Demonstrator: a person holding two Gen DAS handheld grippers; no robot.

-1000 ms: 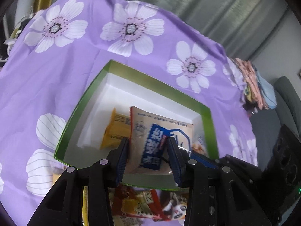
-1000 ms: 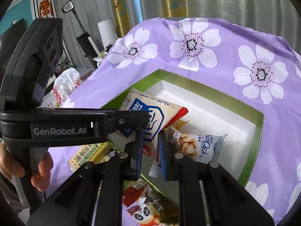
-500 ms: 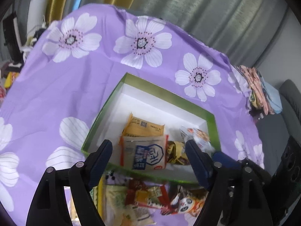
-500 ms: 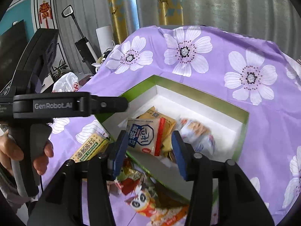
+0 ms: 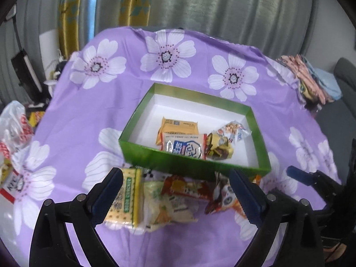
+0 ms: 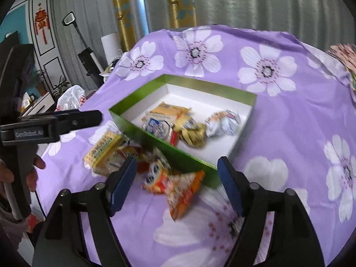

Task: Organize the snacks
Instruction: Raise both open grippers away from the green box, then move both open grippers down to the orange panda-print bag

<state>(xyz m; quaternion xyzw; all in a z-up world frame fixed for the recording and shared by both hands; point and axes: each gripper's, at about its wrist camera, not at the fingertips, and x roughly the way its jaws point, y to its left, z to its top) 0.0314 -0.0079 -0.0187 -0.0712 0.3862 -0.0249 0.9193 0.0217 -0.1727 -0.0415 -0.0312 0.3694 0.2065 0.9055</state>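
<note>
A green box (image 5: 191, 165) (image 6: 155, 141) with a white inside lies on the purple flowered cloth. In it lie a blue-and-white packet (image 5: 184, 148) (image 6: 159, 126), a yellow packet (image 5: 180, 124), a crumpled gold wrapper (image 5: 219, 148) and a white peanut bag (image 5: 233, 130) (image 6: 222, 123). Loose snacks sit in front of the box: a yellow-green cracker pack (image 5: 124, 198) (image 6: 103, 153), a pale bag (image 5: 169, 209), a red packet (image 5: 189, 187) and an orange panda bag (image 5: 224, 198) (image 6: 175, 184). My left gripper (image 5: 175, 198) and right gripper (image 6: 175, 183) hover above these, jaws opening, nothing held.
A white plastic bag (image 5: 15, 124) and a red-white box (image 5: 9, 182) rest at the left edge of the table. Folded cloths (image 5: 309, 77) lie at the far right. A hand (image 6: 20, 173) holds the left gripper's handle. Curtains hang behind the table.
Both grippers let go of their packets, which now lie in the box. Both sets of jaws opened wide and both grippers drew back toward the loose snacks in front of the box.
</note>
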